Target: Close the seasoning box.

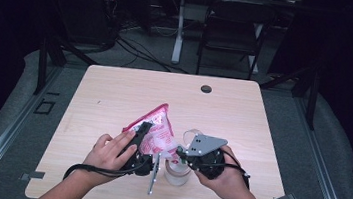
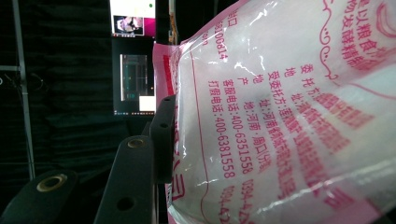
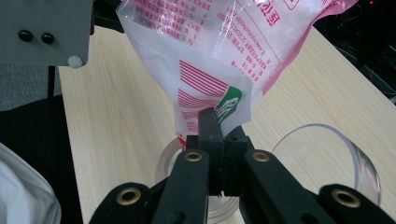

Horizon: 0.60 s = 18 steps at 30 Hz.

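Bag (image 1: pixel 157 127) | both grippers clenched on it | clear jar (image 1: pixel 176 172) beneath, table (image 1: pixel 115 92)

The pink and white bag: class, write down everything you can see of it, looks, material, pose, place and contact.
The pink and white bag is a glossy, crinkled plastic pouch with clear panels, pink edges and pink printed characters, holding white powdery or granular contents. It is held tilted above the wooden table, one corner pointing down over a clear jar. The left gripper clamps its side; the right gripper pinches the lower corner, which bears red stripes and a green mark.
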Each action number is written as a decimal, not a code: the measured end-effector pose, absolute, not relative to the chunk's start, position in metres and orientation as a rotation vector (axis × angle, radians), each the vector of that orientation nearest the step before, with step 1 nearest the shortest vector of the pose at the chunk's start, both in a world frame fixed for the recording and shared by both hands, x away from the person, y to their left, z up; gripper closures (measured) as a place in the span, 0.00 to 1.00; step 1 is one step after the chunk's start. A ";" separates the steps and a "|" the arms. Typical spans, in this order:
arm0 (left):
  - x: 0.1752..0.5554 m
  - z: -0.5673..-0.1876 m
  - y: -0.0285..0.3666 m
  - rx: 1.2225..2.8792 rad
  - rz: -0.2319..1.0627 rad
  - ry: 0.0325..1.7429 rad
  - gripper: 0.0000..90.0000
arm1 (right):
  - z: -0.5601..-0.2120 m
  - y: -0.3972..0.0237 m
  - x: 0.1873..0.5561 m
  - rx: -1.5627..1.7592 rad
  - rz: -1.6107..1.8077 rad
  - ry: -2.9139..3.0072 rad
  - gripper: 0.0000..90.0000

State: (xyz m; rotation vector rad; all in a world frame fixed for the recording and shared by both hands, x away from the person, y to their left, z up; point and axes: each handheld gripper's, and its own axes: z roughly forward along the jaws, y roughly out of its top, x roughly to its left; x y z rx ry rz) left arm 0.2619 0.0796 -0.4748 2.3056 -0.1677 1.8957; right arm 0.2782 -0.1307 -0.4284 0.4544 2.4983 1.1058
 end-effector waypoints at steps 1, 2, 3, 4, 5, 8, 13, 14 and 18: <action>0.262 -0.475 0.080 2.306 1.896 -0.168 0.66 | -0.428 -0.131 0.278 0.454 1.105 2.499 1.00; 0.262 -0.475 0.080 2.307 1.896 -0.167 0.66 | -0.428 -0.131 0.278 0.455 1.105 2.499 1.00; 0.262 -0.475 0.080 2.307 1.895 -0.168 0.66 | -0.429 -0.131 0.278 0.456 1.108 2.499 1.00; 0.262 -0.475 0.080 2.307 1.896 -0.168 0.66 | -0.429 -0.131 0.278 0.456 1.103 2.500 1.00; 0.262 -0.475 0.080 2.305 1.897 -0.168 0.66 | -0.429 -0.130 0.278 0.455 1.103 2.502 1.00; 0.262 -0.475 0.080 2.306 1.897 -0.167 0.66 | -0.429 -0.130 0.278 0.456 1.101 2.501 1.00; 0.261 -0.475 0.080 2.304 1.898 -0.168 0.66 | -0.430 -0.130 0.279 0.457 1.103 2.502 1.00; 0.261 -0.475 0.080 2.304 1.899 -0.168 0.66 | -0.430 -0.130 0.279 0.457 1.103 2.502 1.00; 0.261 -0.475 0.080 2.305 1.896 -0.164 0.66 | -0.431 -0.130 0.279 0.457 1.104 2.500 1.00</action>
